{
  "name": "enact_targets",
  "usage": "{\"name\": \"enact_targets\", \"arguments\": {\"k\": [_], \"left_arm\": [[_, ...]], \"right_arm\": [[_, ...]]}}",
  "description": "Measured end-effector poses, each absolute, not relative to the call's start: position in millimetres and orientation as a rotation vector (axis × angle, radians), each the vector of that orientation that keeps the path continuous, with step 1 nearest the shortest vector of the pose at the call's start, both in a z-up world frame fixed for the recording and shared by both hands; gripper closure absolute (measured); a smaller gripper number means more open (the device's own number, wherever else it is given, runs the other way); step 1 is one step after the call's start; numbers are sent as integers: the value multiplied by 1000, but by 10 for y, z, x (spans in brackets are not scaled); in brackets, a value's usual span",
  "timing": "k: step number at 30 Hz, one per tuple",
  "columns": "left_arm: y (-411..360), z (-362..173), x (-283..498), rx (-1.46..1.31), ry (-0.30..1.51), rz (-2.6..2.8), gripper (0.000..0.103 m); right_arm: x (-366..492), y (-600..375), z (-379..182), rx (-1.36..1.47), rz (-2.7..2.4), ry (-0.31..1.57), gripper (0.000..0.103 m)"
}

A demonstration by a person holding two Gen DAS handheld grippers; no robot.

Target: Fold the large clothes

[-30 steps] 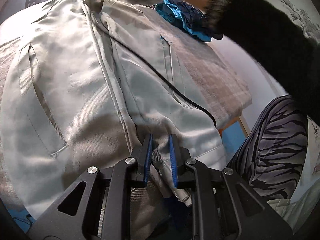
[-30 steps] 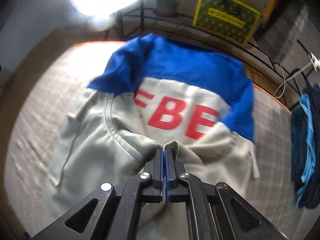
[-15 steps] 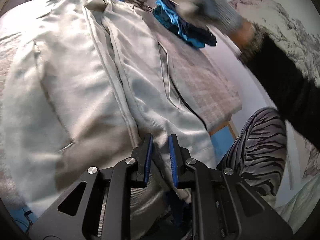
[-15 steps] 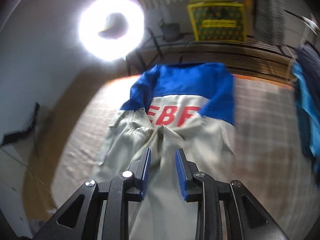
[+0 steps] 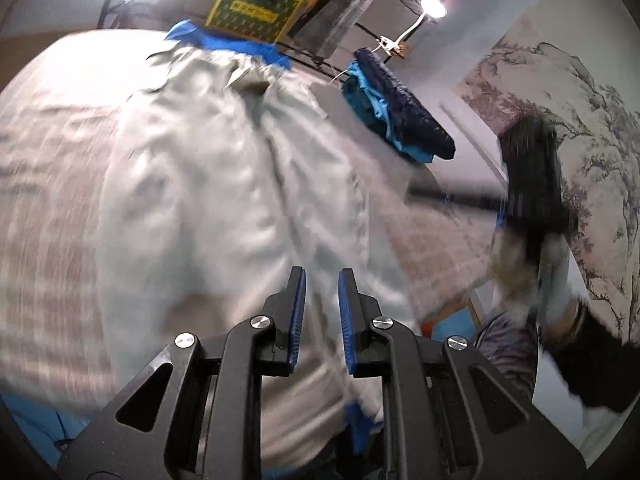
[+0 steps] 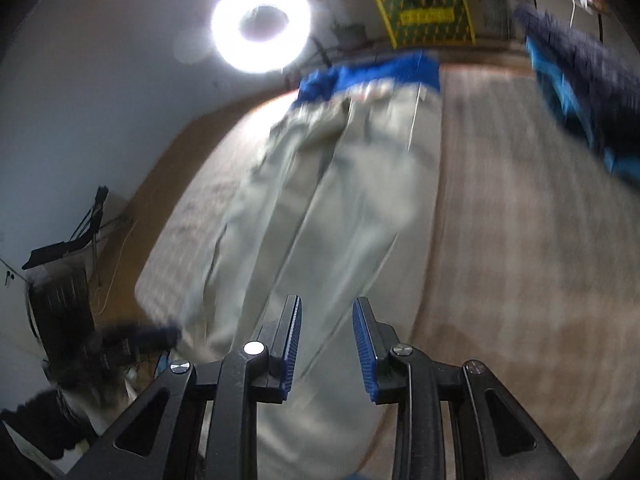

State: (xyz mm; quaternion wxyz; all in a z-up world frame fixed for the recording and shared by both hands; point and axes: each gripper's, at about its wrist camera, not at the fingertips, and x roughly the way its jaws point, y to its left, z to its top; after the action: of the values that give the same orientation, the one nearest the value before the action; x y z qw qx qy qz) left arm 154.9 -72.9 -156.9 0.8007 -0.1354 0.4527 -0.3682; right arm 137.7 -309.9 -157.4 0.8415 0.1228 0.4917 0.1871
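The pale work jacket [image 5: 224,208] lies lengthwise down the middle of the counter [image 5: 48,200], its blue shoulder part at the far end and its near hem at my left tool [image 5: 322,276]. That tool is nearly pressed together, and pale cloth fills the narrow gap between its pads, so I read it as pinching the hem, though motion blur softens this.

In the right view the jacket [image 6: 332,208] has a fairly straight right edge. Beyond it a broad strip of bare checked counter [image 6: 520,240] runs out to a pile of blue clothes [image 6: 580,80] at the far right corner. On the left the cloth comes closer to the counter's edge, leaving less room there.

My right tool [image 6: 327,304] is spread, with nothing between its pads, and hangs above the near half of the jacket.

A second ago it was clamped shut on a fold over the red lettering. Since then it has let go and drawn back, and pale cloth now covers most of that lettering. The left tool's narrow pinch is unchanged.
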Motion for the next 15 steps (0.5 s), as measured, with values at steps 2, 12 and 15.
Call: {"name": "enact_targets", "arguments": {"k": [2, 12, 15], "left_arm": [[-928, -1505, 1736, -265, 970, -793, 83], [-1534, -1922, 2673, -228, 1113, -669, 61], [-1559, -2025, 2726, -248, 1112, -667, 83]], "right_arm": [[1185, -3018, -1730, 288, 423, 1063, 75], [492, -2514, -2086, 10, 493, 1092, 74], [447, -2503, -2121, -21, 497, 1090, 74]]}}
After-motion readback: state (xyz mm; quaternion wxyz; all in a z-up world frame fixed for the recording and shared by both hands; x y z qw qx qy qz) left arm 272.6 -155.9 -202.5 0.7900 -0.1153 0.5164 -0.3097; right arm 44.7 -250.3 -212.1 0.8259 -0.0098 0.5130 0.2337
